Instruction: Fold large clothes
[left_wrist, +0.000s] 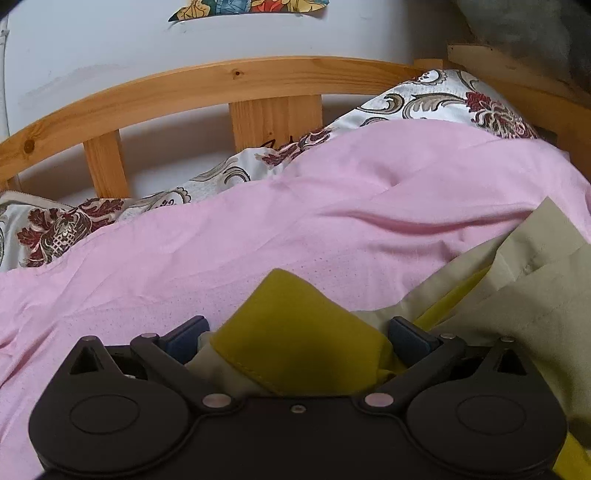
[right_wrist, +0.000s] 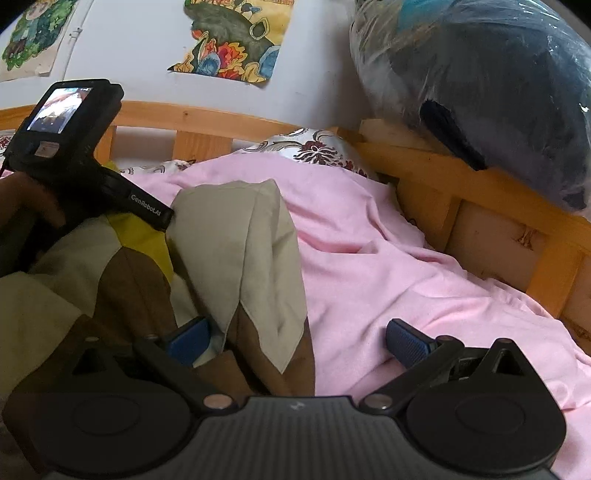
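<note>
A large garment of beige, mustard-yellow and brown panels lies bunched on a pink sheet. In the left wrist view its yellow part (left_wrist: 295, 332) sits between the fingers of my left gripper (left_wrist: 295, 338), whose jaws stand wide apart around the cloth; beige folds (left_wrist: 517, 280) spread to the right. In the right wrist view a beige fold (right_wrist: 240, 251) with a brown part (right_wrist: 266, 354) lies between the fingers of my right gripper (right_wrist: 295, 341), which is open. The left gripper's body (right_wrist: 70, 147) and the hand holding it show at upper left.
The pink sheet (left_wrist: 332, 206) covers the bed. Floral pillows (left_wrist: 443, 99) lie against the wooden headboard (left_wrist: 221, 81). A wooden side rail (right_wrist: 480, 192) runs on the right, with a plastic-wrapped dark bundle (right_wrist: 480, 81) on top. Drawings (right_wrist: 236, 40) hang on the wall.
</note>
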